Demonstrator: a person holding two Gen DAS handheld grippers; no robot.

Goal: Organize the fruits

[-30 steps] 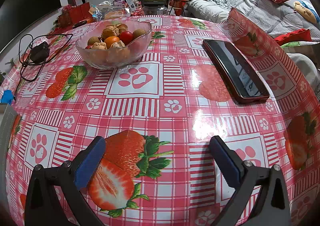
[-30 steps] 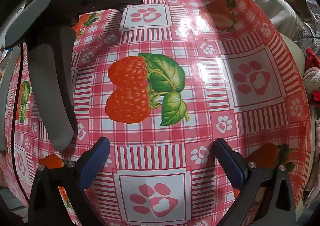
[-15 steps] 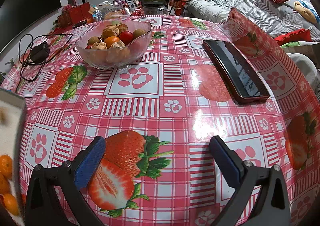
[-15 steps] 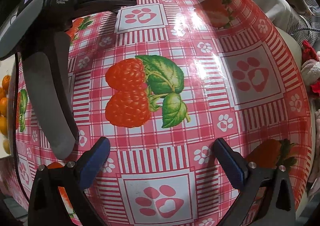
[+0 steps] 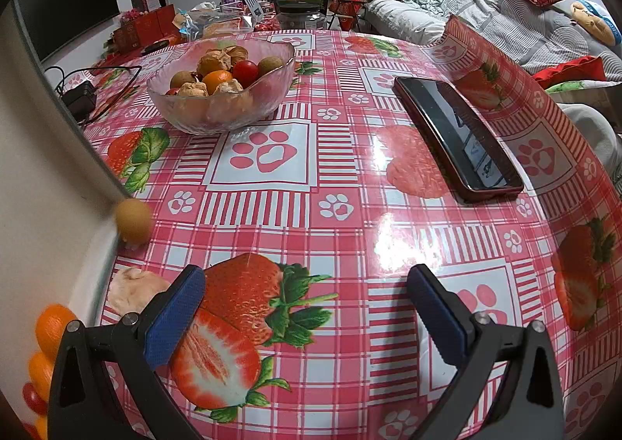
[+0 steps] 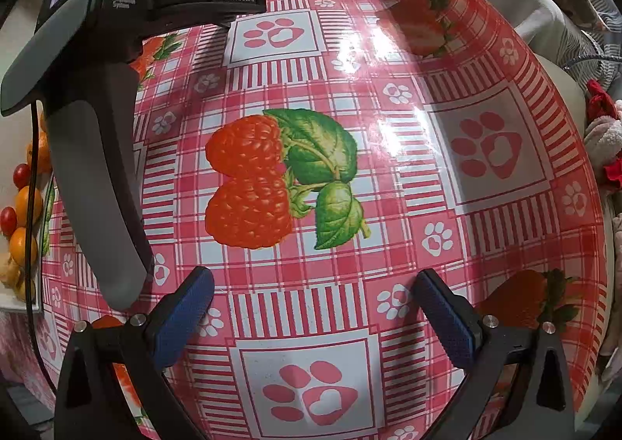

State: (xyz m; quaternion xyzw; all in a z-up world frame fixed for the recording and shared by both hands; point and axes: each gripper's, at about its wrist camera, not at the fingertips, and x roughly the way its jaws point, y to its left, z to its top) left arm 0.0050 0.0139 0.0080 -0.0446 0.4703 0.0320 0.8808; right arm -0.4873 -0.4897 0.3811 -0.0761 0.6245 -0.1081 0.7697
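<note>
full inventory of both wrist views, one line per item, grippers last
glass bowl: 1, clear, far left of the table, holding mixed fruit and walnuts
white tray: 1, white, at the table's left edge
oranges: several, orange, on the tray
cherry tomatoes: at least 2, red, on the tray
round brown fruit: 1, tan, blurred, at the tray's rim
walnut: 1, pale, near the tray on the cloth
phone: 1, dark with red case, right side of the table
charger with cable: 1, black, far left
tablecloth: 1, red-white check with fruit and paw prints
left gripper: 1, black with blue pads, open, empty
right gripper: 1, same, open, empty
</note>
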